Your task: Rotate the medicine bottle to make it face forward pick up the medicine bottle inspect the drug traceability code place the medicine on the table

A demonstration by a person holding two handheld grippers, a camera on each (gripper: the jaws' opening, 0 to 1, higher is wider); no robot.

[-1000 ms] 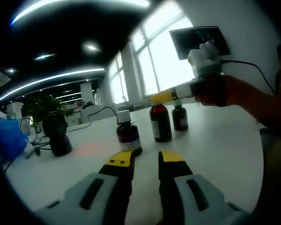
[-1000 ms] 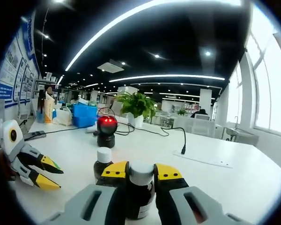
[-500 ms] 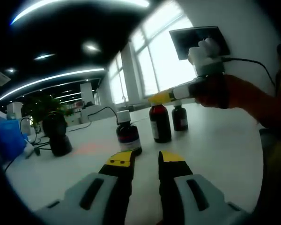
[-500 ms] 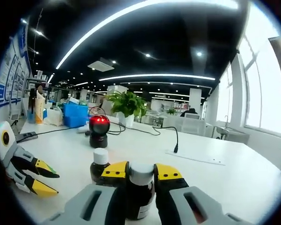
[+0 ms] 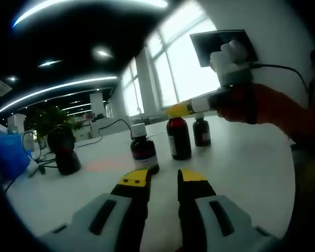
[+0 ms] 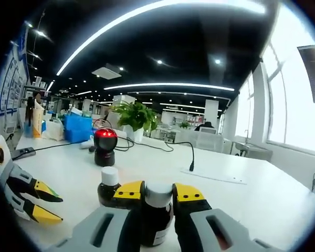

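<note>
The medicine bottle point(image 6: 157, 212) — dark glass, white cap, pale label — stood between the jaws of the right gripper point(image 6: 157, 193), which were pressed against its sides just below the cap. In the left gripper view the same bottle point(image 5: 179, 137) showed upright on the white table point(image 5: 241, 168), the right gripper point(image 5: 173, 109) pinching it from the right; whether its base was clear of the surface could not be told. The high grip probably left the label free for turning it forward.

A second bottle point(image 5: 144, 150) stood just left of it, a third point(image 5: 201, 130) farther off. The left gripper point(image 5: 164, 179) hung near, its jaws spread with nothing between them — likely waiting. At the far left stood a barcode scanner point(image 6: 105, 146), its red light on, presumably placed to read the traceability code. Beyond it were a potted plant point(image 6: 135, 116) and a gooseneck microphone point(image 6: 191, 157).
</note>
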